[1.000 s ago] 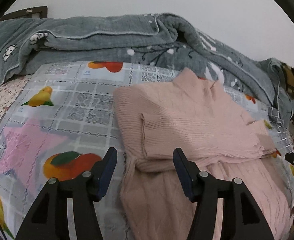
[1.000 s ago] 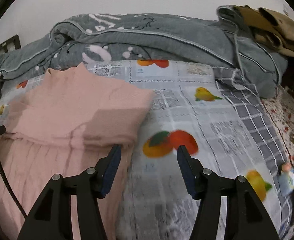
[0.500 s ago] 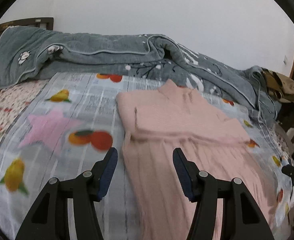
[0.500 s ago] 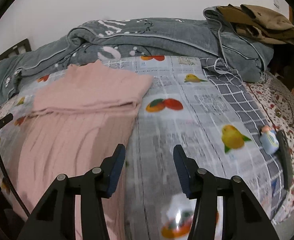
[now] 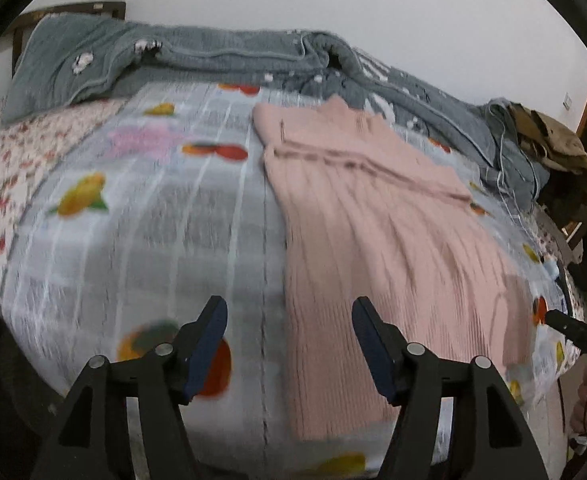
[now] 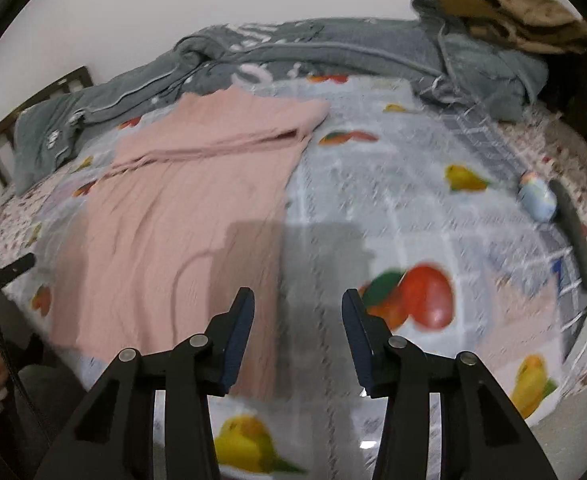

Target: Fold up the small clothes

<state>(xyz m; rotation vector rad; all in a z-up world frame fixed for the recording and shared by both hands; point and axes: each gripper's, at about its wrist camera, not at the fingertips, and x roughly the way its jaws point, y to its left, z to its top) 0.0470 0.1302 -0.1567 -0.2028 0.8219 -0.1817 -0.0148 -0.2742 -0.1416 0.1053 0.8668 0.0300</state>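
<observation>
Retreating from pink sweater (image 5: 373, 216), apparently: left claw (image 5: 289, 334) opening, right claw (image 6: 297, 322) closing, both empty.

Both wrist views overlook the same bed (image 5: 141, 240).

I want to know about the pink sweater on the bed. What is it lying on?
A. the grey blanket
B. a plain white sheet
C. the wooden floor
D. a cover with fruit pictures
D: the pink sweater lies spread flat on a cover with fruit pictures, oranges and yellow fruit showing around it, while the grey blanket is bunched up behind it by the wall.
</observation>
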